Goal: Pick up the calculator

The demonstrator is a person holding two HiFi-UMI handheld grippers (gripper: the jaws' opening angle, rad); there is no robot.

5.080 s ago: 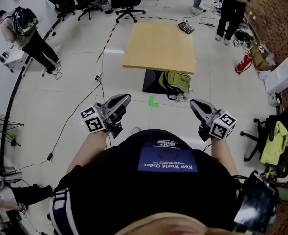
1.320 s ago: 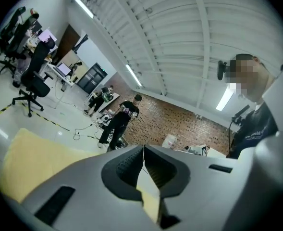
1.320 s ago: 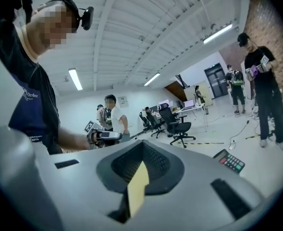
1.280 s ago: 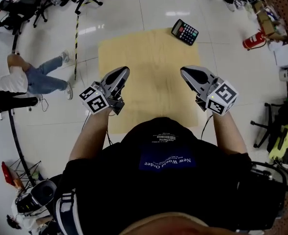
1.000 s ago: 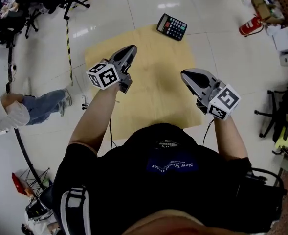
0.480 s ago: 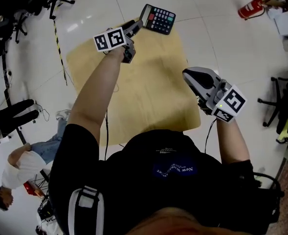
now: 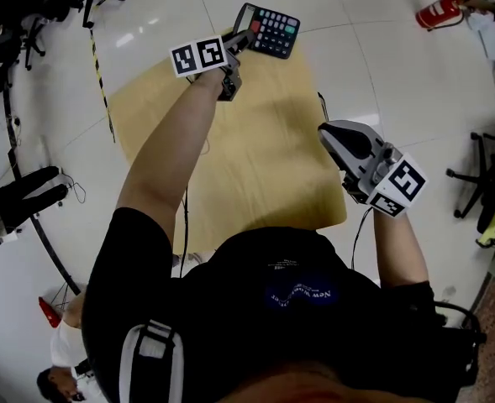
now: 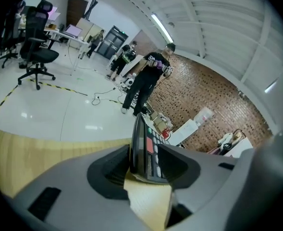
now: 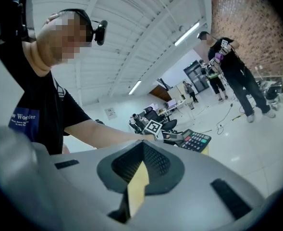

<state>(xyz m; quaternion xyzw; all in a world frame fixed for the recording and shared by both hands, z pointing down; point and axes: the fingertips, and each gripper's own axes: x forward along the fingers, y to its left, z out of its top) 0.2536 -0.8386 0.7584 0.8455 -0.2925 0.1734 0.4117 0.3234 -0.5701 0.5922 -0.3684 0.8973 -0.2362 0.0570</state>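
Left gripper (image 7: pixel 245 39): fingers just opened wide, straddling the black keypad calculator (image 7: pixel 274 30) without gripping it; its near corner is hidden. Right gripper (image 7: pixel 331 133): fingers together, empty, above the light wooden desk (image 7: pixel 255 166).

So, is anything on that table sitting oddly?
Yes: the calculator sits askew at the table's far corner, partly overhanging the edge. The left claw, just opened, has it between its jaws.

A black calculator (image 7: pixel 269 30) lies on the far corner of the light wooden table (image 7: pixel 247 166).
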